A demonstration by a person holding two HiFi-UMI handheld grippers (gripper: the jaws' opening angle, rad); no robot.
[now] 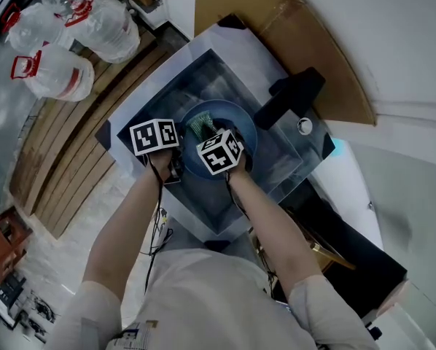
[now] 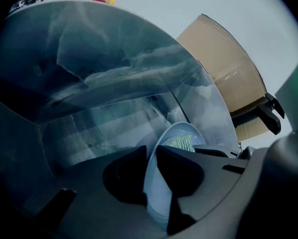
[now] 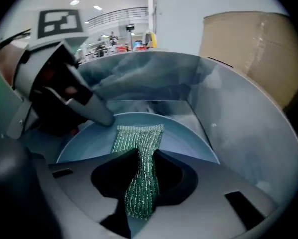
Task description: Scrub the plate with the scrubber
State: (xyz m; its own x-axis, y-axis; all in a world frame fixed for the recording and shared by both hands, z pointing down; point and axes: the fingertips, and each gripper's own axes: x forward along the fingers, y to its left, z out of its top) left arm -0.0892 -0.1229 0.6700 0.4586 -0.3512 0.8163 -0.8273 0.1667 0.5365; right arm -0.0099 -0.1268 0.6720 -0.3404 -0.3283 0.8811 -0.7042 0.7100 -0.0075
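Observation:
A pale blue plate (image 1: 240, 119) stands tilted in a steel sink (image 1: 164, 93). My left gripper (image 1: 178, 168) is shut on its near left rim. In the left gripper view the plate's edge (image 2: 161, 185) runs up between the two jaws of that gripper (image 2: 151, 156), with the green scrubber (image 2: 182, 142) beyond them. My right gripper (image 3: 144, 156) is shut on the green mesh scrubber (image 3: 139, 138), whose free end lies flat on the plate's face (image 3: 186, 141). In the head view the scrubber (image 1: 200, 127) shows just past the right gripper's marker cube.
A black tap (image 1: 287, 97) stands at the sink's right rim beside a small round fitting (image 1: 305, 126). Brown cardboard (image 1: 327, 71) leans behind the sink. Large water bottles (image 1: 57, 71) lie on the floor at the far left. The sink walls (image 3: 233, 133) close in around the plate.

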